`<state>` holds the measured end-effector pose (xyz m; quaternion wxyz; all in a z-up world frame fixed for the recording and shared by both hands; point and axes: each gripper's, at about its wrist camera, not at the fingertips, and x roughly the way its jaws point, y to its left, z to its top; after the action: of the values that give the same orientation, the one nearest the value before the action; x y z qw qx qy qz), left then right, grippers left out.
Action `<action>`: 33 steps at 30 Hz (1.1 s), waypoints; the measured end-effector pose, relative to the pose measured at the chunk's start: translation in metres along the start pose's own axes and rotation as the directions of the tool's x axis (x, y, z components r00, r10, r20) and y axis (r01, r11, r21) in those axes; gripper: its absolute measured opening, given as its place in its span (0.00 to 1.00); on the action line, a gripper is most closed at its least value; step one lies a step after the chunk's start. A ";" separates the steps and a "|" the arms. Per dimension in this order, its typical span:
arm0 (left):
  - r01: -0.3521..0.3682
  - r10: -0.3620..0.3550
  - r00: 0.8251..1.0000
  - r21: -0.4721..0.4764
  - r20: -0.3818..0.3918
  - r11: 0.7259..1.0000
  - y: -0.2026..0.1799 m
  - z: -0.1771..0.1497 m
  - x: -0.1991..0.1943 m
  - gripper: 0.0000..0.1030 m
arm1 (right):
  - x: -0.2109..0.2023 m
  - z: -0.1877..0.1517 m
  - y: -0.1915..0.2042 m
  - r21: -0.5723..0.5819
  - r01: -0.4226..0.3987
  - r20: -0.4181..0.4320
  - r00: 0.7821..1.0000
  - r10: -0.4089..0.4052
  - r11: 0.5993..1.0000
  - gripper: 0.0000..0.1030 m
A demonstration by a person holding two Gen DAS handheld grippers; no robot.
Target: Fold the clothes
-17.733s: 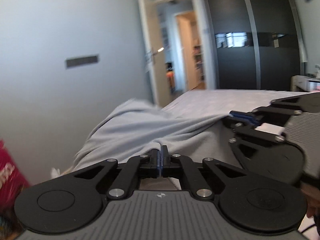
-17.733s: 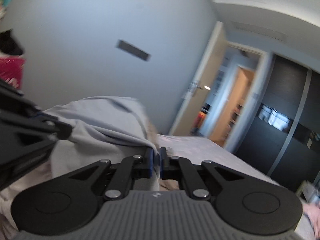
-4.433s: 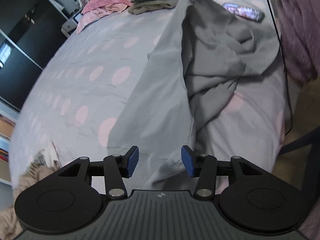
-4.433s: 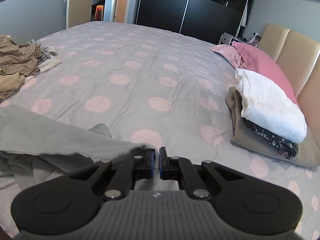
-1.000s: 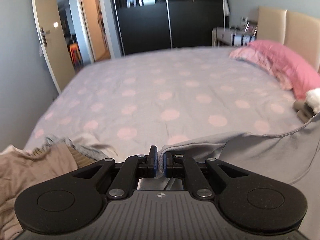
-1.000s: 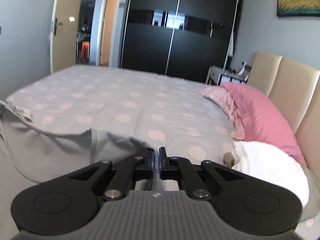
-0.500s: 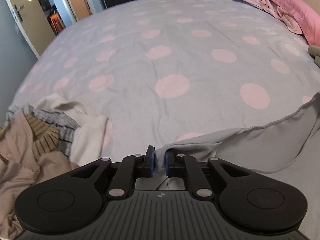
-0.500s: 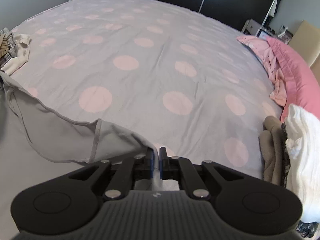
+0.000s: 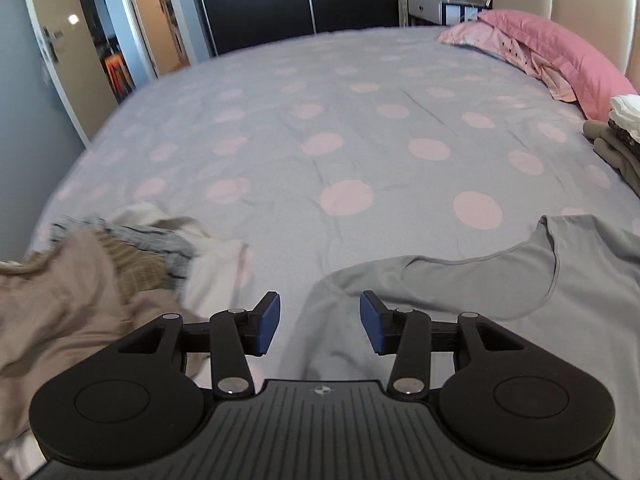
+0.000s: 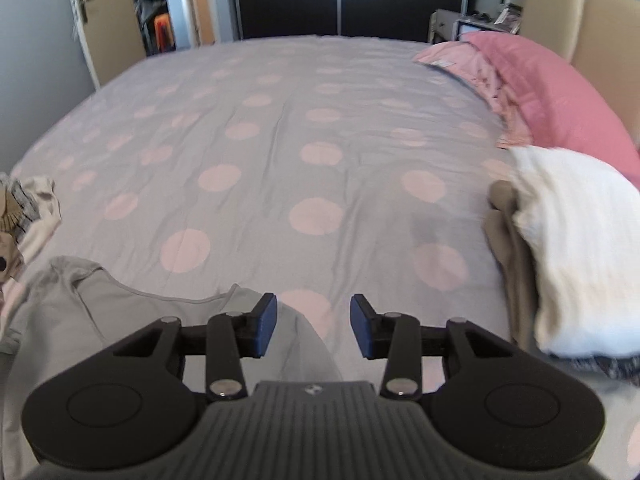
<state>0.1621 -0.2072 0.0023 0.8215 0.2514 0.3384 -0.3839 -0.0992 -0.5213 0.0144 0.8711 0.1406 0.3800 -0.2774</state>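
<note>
Now, your left gripper point(image 9: 320, 328): jaws just opened, grey shirt point(image 9: 480, 292) released (lying flat).
Right gripper point(image 10: 313, 330): same, gripping nothing.

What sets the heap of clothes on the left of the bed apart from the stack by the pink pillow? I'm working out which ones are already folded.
The left heap is crumpled and spread loosely, with beige, striped and cream pieces tangled; the stack is folded, with a white piece layered on a beige one. The heap lies near the bed's left edge, the stack beside the pink pillow. Both rest on the dotted bedspread.
</note>
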 end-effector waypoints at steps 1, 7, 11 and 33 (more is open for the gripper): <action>-0.002 0.002 1.000 0.003 0.017 1.000 0.001 -0.005 -0.009 0.41 | -0.009 -0.006 -0.002 -0.001 0.008 0.011 1.000 -0.008 1.000 0.42; 0.027 -0.027 1.000 0.005 0.004 1.000 0.002 -0.034 -0.049 0.40 | -0.055 -0.052 -0.016 0.080 -0.024 0.021 1.000 0.022 0.997 0.42; 0.035 -0.035 0.999 -0.010 -0.037 0.999 0.006 -0.064 -0.063 0.40 | -0.069 -0.095 -0.015 0.118 -0.040 -0.017 0.999 0.042 0.992 0.42; -0.004 -0.003 0.992 -0.063 -0.123 0.998 0.002 -0.149 -0.086 0.40 | -0.073 -0.217 0.024 0.107 -0.016 -0.207 0.978 0.038 0.994 0.01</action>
<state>0.0689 -0.0665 -0.0290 0.8067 0.2488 0.4002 -0.3567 -0.2523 -0.3754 -0.0771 0.8216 0.2193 0.4523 -0.2689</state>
